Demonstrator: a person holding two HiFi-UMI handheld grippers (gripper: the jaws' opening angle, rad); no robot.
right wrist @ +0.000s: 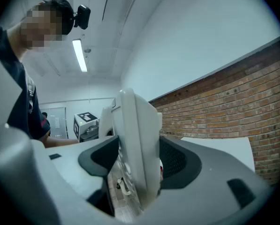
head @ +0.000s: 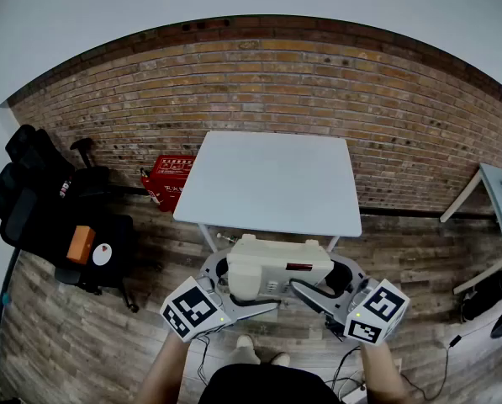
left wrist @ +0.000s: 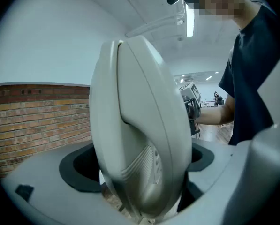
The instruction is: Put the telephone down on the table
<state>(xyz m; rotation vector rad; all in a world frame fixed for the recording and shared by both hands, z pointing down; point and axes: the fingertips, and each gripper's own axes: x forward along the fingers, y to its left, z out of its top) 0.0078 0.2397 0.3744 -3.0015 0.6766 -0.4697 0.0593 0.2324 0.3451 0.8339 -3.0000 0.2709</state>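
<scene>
One white table (head: 272, 183) beside brick wall (head: 318, 82), plank floor (head: 82, 326); telephone (head: 272, 272) off table.

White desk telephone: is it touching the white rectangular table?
Apart. Head view: white desk telephone hangs over wooden floor, short of the white rectangular table.

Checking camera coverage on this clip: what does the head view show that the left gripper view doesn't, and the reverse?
Head view only: the white table and the red crate by the wall. Left gripper view only: a ceiling light and the person's dark shirt. Both: the telephone clamped in the left gripper, and the brick wall.
</scene>
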